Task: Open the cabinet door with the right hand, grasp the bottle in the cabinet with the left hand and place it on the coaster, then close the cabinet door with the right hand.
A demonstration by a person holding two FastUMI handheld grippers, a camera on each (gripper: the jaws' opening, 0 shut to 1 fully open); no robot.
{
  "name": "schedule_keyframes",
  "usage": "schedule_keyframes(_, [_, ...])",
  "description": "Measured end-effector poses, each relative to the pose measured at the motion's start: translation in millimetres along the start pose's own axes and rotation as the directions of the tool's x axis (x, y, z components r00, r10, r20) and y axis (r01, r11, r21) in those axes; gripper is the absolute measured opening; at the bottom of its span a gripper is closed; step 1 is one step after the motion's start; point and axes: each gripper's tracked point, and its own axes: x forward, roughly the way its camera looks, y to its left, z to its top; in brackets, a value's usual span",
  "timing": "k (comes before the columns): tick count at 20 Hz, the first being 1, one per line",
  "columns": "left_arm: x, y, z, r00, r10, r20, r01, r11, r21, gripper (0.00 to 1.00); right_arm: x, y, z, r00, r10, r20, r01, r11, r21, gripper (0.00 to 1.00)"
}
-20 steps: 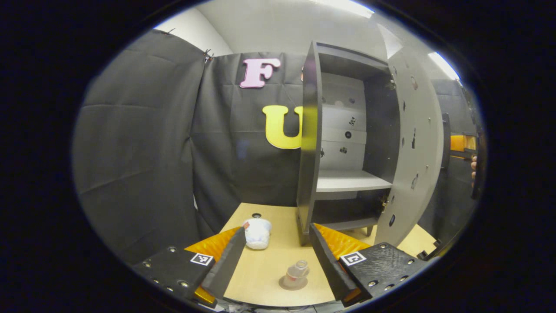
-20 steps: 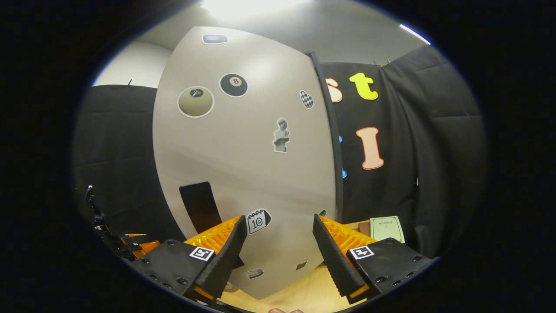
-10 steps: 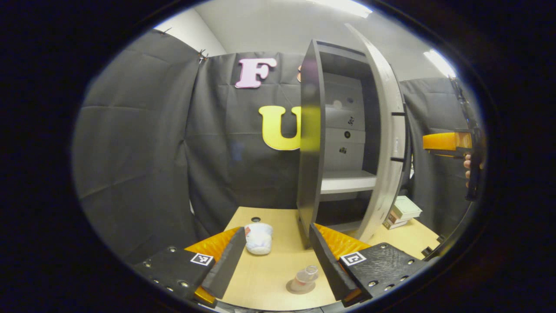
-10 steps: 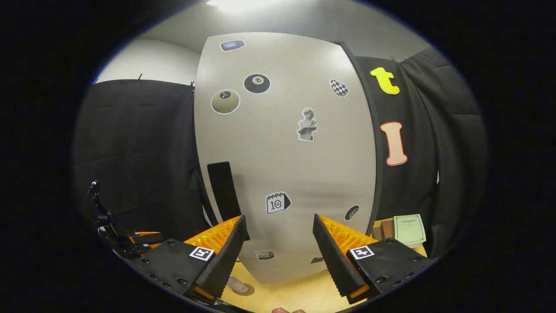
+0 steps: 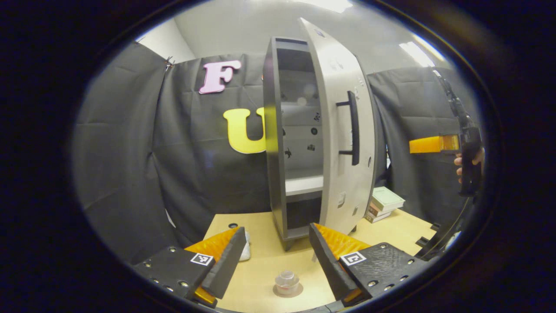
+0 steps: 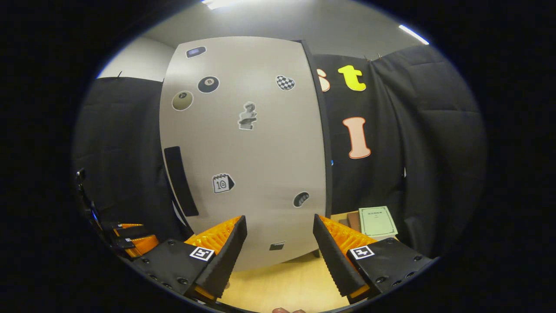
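While the cabinet door (image 5: 343,143) is standing partly ajar, with a narrow slice of the cabinet (image 5: 278,143) and its pale shelf (image 5: 303,184) being shown through the gap, the bottle (image 5: 286,279) is being seen upright on the round coaster (image 5: 287,290) on the table (image 5: 260,265), between the fingers of the left gripper (image 5: 273,258) in the left gripper view. That gripper is being held with its jaws wide apart and nothing is being touched by them. A white cloth-like object (image 5: 246,250) is being partly hidden behind its left finger. A black handle (image 5: 354,128) is being shown on the door's face, and a stack of books (image 5: 384,203) is lying on the table to the right of the cabinet.

In the right gripper view, the right gripper (image 6: 278,256) is being held with its jaws apart, facing the door's stickered outer face (image 6: 247,148), apart from it, with nothing being gripped. In the left gripper view it is also being seen farther off at the right edge, held by a hand (image 5: 467,163), well apart from the handle.
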Motion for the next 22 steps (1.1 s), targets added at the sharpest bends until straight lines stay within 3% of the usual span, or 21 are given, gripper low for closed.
schedule_keyframes(8, [16, -63, 56, 0.992, 0.095, 0.089, -0.085, 0.991, -0.103, 0.89, 8, -63, -13, 1.000, -0.006, -0.008, 0.005, 0.999, -0.033, 0.98])
schedule_keyframes(12, [20, -107, 59, 0.990, 0.109, 0.088, -0.098, 0.987, -0.124, 0.88, 10, -95, -32, 0.999, 0.006, -0.045, -0.006, 1.000, -0.010, 0.97])
schedule_keyframes(16, [12, -139, 61, 0.975, 0.206, 0.086, -0.191, 0.970, -0.153, 0.90, -5, -123, -57, 0.997, 0.037, -0.074, -0.033, 0.998, 0.051, 0.97])
schedule_keyframes(22, [-7, -181, 64, 0.964, 0.249, 0.090, -0.226, 0.950, -0.216, 0.90, -19, -151, -69, 0.996, 0.037, -0.083, -0.036, 0.999, 0.008, 0.97])
